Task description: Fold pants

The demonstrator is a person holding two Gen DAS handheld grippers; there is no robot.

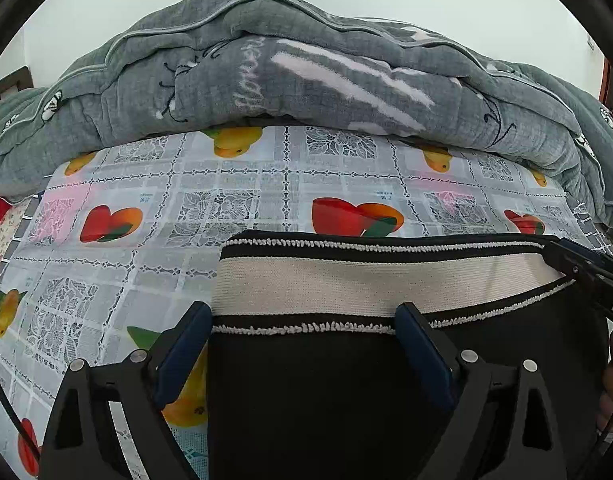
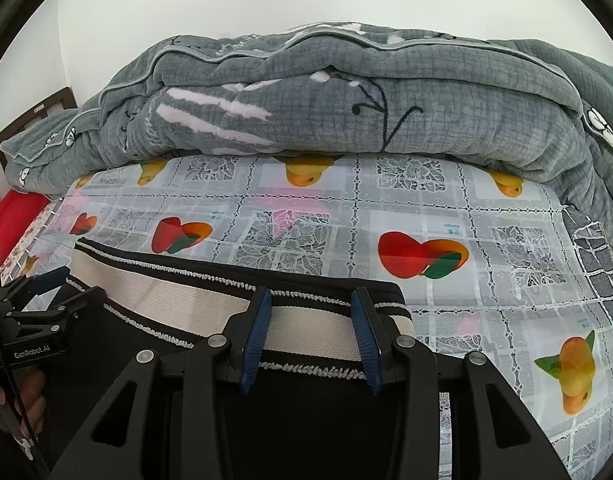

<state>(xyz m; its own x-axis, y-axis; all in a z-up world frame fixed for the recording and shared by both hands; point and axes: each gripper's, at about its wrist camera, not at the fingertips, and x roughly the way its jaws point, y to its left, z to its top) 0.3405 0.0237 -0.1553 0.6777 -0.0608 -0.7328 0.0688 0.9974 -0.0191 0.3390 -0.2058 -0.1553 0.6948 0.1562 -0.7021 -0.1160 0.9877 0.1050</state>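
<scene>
Black pants (image 1: 326,392) with a cream waistband (image 1: 346,286) edged in white stitching lie on the fruit-print cloth. My left gripper (image 1: 304,320) is open, its blue pads straddling the left part of the waistband from above. My right gripper (image 2: 311,304) is open too, narrower, its pads either side of the right end of the waistband (image 2: 310,326). The right gripper also shows at the right edge of the left wrist view (image 1: 586,272). The left gripper shows at the left edge of the right wrist view (image 2: 54,292). The pants' legs are hidden below both views.
A plastic cloth with fruit and lace print (image 1: 210,208) covers the bed. A bulky grey quilt (image 1: 290,68) is heaped along the far side and shows in the right wrist view (image 2: 386,108). A red cushion (image 2: 14,216) lies at far left.
</scene>
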